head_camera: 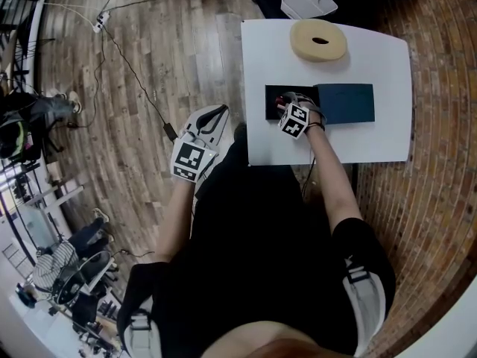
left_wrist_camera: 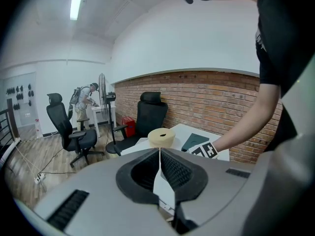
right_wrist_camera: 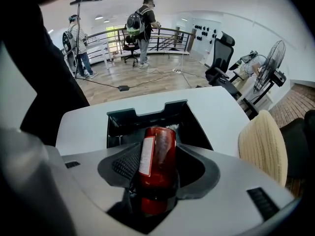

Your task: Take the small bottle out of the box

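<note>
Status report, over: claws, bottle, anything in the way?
Right claw shut on small red bottle, at the open box. Left claw shut, empty, held aside. Nothing blocking.

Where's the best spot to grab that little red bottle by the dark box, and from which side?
Grip the small red bottle across its round body, about midway, coming from above the open box. Its straight sides suit two pads, and the box walls likely block a sideways approach. The right claw holds it so now, one jaw each side.
</note>
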`<state>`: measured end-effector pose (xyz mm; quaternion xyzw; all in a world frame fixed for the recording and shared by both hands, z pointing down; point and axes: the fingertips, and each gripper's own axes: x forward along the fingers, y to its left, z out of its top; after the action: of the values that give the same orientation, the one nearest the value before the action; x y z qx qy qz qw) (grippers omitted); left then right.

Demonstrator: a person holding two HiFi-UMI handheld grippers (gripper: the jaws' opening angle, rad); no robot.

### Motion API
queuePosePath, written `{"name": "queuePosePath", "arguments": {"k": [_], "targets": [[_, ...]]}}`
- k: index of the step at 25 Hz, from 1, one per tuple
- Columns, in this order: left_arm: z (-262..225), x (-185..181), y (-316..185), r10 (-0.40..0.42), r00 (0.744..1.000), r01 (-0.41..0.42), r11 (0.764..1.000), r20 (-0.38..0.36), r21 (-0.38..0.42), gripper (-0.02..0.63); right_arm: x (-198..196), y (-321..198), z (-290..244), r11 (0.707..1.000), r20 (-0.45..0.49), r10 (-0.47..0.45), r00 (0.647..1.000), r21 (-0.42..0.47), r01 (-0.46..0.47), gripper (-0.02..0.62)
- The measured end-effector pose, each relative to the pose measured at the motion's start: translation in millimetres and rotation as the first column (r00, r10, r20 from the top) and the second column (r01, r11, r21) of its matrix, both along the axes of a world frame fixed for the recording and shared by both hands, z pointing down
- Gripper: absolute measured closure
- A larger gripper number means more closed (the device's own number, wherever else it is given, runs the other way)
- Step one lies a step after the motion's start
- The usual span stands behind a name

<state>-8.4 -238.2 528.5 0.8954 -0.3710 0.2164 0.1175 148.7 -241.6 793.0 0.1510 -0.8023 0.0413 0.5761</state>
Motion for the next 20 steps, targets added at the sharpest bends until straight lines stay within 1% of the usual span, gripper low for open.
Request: {"name": "queuePosePath", "arguments": {"k": [4,7,12,17,20], "targets": [[0,-2,-1,0.019,1.000,-0.019,1.000,-0.009,0.003,0.581,-1,-2,-3,0.999,-0.023,0.020,1.000,0.031,-0.020,0.379],[-2,-5,-2,0.043,0.999,-0.043,0.999,-0.020,0.003,0.581,-3,-1,-3,0.998,-0.058,0.018,0.998,0.059,-0.015,0.380],[1,-16,-2,0.086,0.996,-0.087,0.996,-0.029,-0.001,0.581,-13,-3,-8,0.995,-0.084,0.024,0.996,0.102,-0.015,0.380],[6,-16,-2,0.144,0.989,-0.144,0.989,-0.042,-0.009,0.581,-14,1,-17,0.990,-0.086,0.062,0.994,0.128,-0.051,0.380],[10,-17,-3,0.191,0.980,-0.191,0.981,-0.051,-0.009,0.581,-17,0,-25,0.984,-0.094,0.095,0.991,0.158,-0.079,0.380]]}}
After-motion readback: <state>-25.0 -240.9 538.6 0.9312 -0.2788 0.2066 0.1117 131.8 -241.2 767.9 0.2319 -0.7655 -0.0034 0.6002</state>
